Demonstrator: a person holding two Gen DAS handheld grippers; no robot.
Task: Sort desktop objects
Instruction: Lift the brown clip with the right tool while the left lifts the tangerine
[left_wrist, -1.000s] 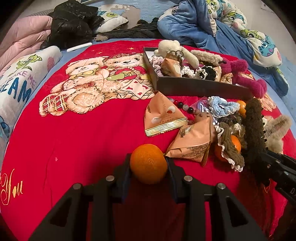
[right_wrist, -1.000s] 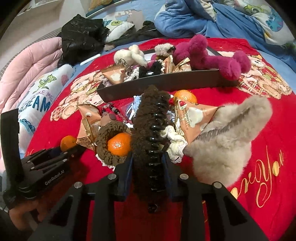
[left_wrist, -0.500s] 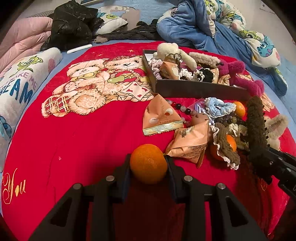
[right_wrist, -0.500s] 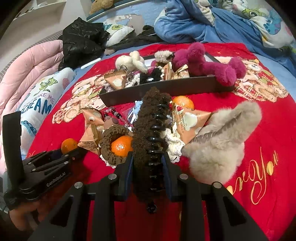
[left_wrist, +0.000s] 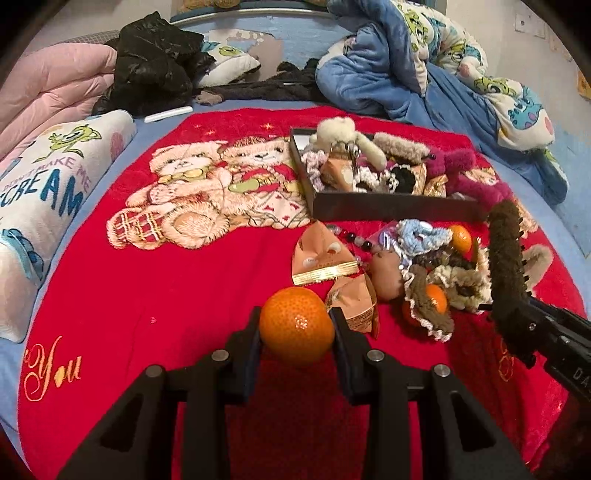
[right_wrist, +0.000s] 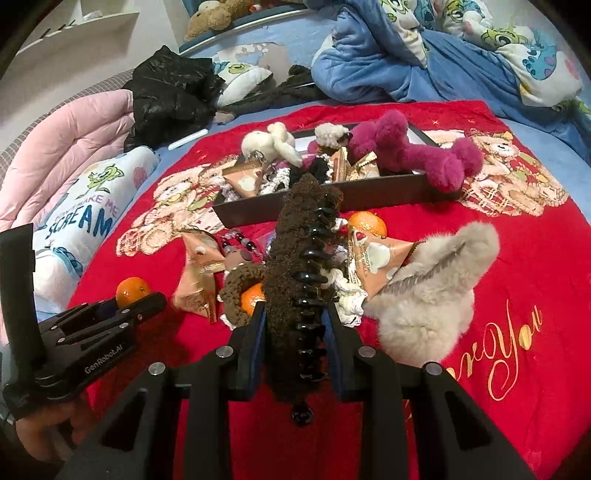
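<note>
Dark shallow rectangular tray (left_wrist: 388, 210), filled with plush toys and snack packets, sits on the red teddy-bear blanket (left_wrist: 166, 288); right tool (right_wrist: 295, 321) clamps the fuzzy brown hair claw clip (right_wrist: 303, 258); left tool (left_wrist: 295, 332) grips a round orange mandarin (left_wrist: 296, 325), both just before the tray.

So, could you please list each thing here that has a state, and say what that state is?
Left hand-held gripper: shut on the mandarin.
Right hand-held gripper: shut on the brown fuzzy hair claw.
Dark tray: open-topped, holding plush toys and snack packets.
Magenta plush: hanging over the tray's rim.
Grey fluffy hair claw: lying on the red blanket.
</note>
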